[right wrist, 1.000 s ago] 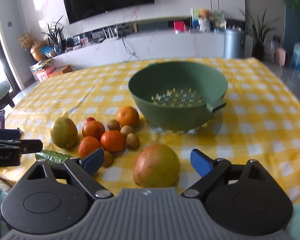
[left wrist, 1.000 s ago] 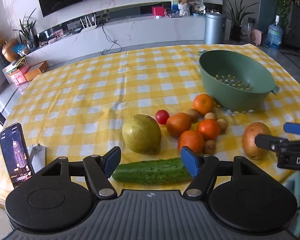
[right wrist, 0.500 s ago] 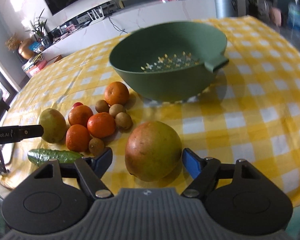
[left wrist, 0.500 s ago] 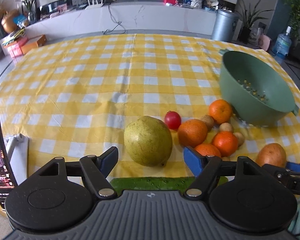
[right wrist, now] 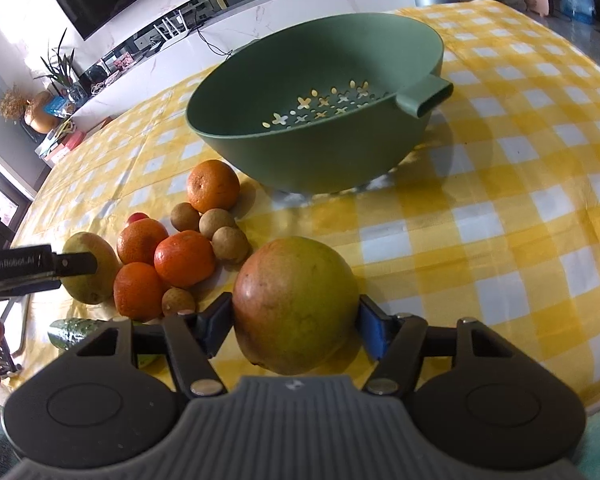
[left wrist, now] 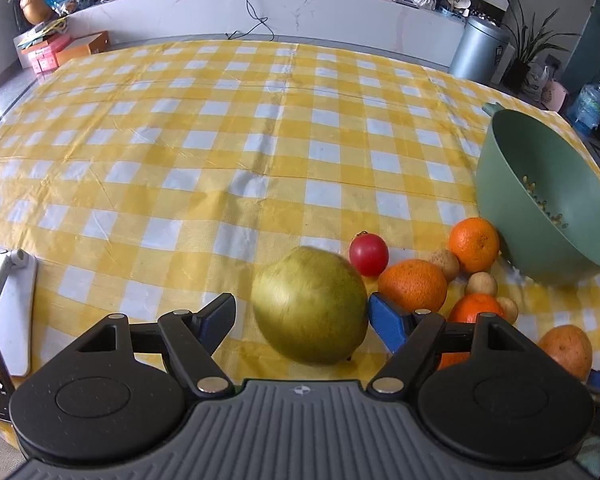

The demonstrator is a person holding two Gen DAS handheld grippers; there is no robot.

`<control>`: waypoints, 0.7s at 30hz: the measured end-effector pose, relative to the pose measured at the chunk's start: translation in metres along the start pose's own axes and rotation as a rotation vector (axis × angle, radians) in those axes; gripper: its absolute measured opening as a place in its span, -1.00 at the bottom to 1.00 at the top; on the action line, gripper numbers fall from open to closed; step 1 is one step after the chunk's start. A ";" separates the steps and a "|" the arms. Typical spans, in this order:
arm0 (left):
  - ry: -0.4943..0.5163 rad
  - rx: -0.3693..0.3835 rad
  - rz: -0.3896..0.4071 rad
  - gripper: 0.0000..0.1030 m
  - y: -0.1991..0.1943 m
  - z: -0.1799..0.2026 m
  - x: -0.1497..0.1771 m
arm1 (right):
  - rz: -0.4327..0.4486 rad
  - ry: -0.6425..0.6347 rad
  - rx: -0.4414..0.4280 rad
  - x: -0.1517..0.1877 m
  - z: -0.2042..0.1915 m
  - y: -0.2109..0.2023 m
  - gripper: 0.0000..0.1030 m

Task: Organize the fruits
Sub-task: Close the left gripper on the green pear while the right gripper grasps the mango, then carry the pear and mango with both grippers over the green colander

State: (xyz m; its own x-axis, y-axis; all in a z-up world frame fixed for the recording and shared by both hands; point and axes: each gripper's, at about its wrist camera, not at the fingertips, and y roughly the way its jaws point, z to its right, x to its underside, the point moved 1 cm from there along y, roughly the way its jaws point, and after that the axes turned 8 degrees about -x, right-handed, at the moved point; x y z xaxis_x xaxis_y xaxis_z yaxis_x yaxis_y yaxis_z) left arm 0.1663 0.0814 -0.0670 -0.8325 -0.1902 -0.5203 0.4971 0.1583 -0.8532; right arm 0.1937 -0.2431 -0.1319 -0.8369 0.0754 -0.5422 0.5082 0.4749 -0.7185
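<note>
A yellow-green pear [left wrist: 310, 306] lies on the checked cloth between the fingers of my open left gripper [left wrist: 302, 314]; the right pad is at its side, the left pad stands apart. A red-green mango [right wrist: 296, 306] lies between the fingers of my right gripper [right wrist: 296, 320], whose pads are at or very near both its sides. Several oranges [right wrist: 184, 258], small brown fruits [right wrist: 230, 244] and a red tomato [left wrist: 368, 254] lie between them. The green colander [right wrist: 320, 100] stands empty behind. The pear also shows in the right wrist view [right wrist: 86, 274].
A cucumber [right wrist: 74, 330] lies at the table's front edge. A phone on a white stand [left wrist: 4, 312] is at the front left. The yellow checked cloth [left wrist: 220, 140] stretches far behind the fruits.
Both grippers moved forward and down. The left one passed over the cucumber and now has the pear between its fingers. The right one has come around the mango.
</note>
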 end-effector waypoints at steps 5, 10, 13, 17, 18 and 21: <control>0.005 -0.002 -0.013 0.67 0.009 0.006 -0.001 | 0.008 -0.087 0.035 0.002 -0.010 0.003 0.22; -0.016 0.002 -0.016 0.57 0.012 0.005 -0.002 | 0.010 -0.103 0.040 0.002 -0.009 0.004 0.22; -0.027 0.007 -0.014 0.54 0.011 0.005 -0.002 | 0.010 -0.138 0.053 0.003 -0.013 0.004 0.22; -0.031 0.007 -0.006 0.53 0.010 0.006 0.000 | 0.011 -0.153 0.059 0.002 -0.015 0.005 0.21; -0.028 0.005 -0.005 0.52 0.010 0.006 0.000 | 0.011 -0.151 0.057 0.002 -0.015 0.005 0.21; -0.026 -0.003 -0.004 0.52 0.008 0.008 0.001 | 0.010 -0.142 0.052 0.002 -0.013 0.004 0.21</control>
State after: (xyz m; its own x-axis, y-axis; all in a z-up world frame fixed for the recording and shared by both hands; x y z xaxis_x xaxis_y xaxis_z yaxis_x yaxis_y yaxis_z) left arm 0.1717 0.0749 -0.0746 -0.8279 -0.2159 -0.5177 0.4931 0.1599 -0.8552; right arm 0.1914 -0.2292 -0.1306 -0.7962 -0.0468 -0.6033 0.5296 0.4284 -0.7321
